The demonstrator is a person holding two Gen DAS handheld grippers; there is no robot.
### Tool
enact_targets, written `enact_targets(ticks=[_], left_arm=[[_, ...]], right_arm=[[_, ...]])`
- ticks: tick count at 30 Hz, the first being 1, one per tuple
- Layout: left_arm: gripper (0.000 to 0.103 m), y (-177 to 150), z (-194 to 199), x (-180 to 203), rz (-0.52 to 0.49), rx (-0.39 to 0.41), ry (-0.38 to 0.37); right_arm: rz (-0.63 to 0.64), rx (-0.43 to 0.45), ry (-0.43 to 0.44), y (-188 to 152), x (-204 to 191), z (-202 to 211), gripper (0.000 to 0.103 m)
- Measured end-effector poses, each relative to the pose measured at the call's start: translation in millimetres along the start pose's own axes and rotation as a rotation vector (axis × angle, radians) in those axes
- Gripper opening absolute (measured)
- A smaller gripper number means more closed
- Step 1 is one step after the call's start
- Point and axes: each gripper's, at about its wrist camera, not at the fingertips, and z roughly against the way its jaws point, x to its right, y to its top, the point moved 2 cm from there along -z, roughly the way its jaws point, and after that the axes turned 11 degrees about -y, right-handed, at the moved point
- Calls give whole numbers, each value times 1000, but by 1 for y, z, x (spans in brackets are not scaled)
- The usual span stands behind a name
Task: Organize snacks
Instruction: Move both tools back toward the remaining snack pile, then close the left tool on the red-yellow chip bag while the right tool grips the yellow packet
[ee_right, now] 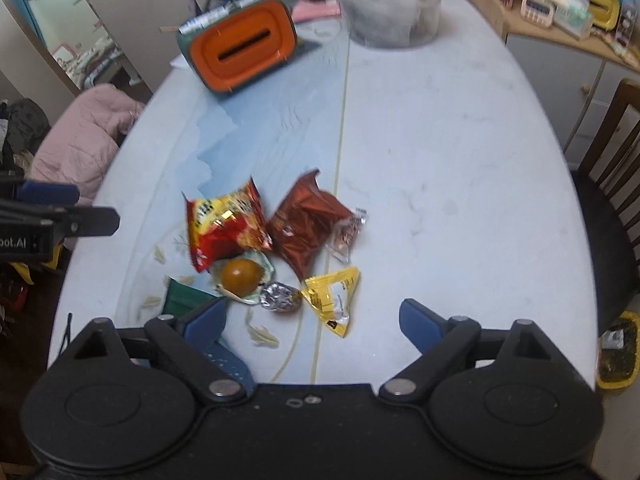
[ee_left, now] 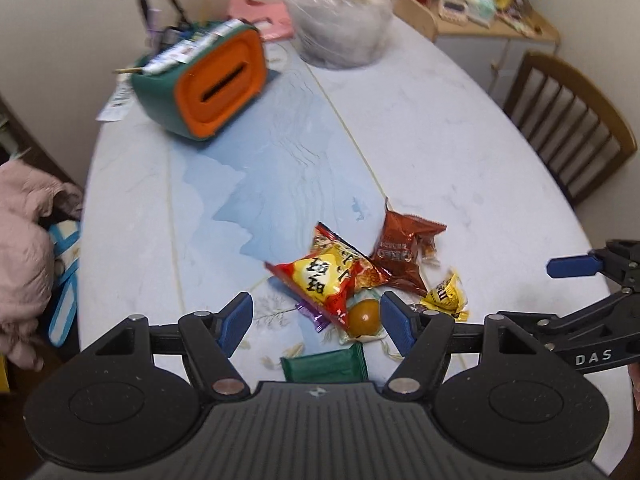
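A small heap of snacks lies near the front edge of the table [ee_right: 440, 140]. A red and yellow chip bag [ee_left: 332, 276] lies at the left of the heap, and a brown cookie packet [ee_left: 400, 248] touches its right side. A wrapped brown egg [ee_right: 241, 278] sits just in front of the chip bag, with a foil-wrapped sweet [ee_right: 280, 297] and a yellow candy packet [ee_right: 332, 300] to its right. A green packet [ee_left: 324, 366] lies nearest, at the left.

The left gripper [ee_left: 316, 322] hangs over the heap, spread, with nothing pinched. The right gripper [ee_right: 312, 322] hangs over the near right part of the heap, spread wide and empty.

Far left on the table stands a green and orange box [ee_right: 244, 48]; a clear plastic bag [ee_left: 340, 20] sits at the far end. A wooden chair [ee_left: 572, 128] stands to the right.
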Motion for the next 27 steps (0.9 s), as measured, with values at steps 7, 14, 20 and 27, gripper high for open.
enact_targets(ticks=[7,14,20,27], left_arm=[[70,19,-59,1,-84,-91,-18],[70,25,-115,-3,-143,-200,20],[70,30,-138,-10,-120,-234,8],[70,32,-146,-12,-113,-242,23]], right_arm=[[-1,-89,22,2,4,-50,84],[32,-146,52,-1,3,-83,77],[69,-168,68,-4,0,-103,73],[98,-147,71,-5,-5,-107,56]])
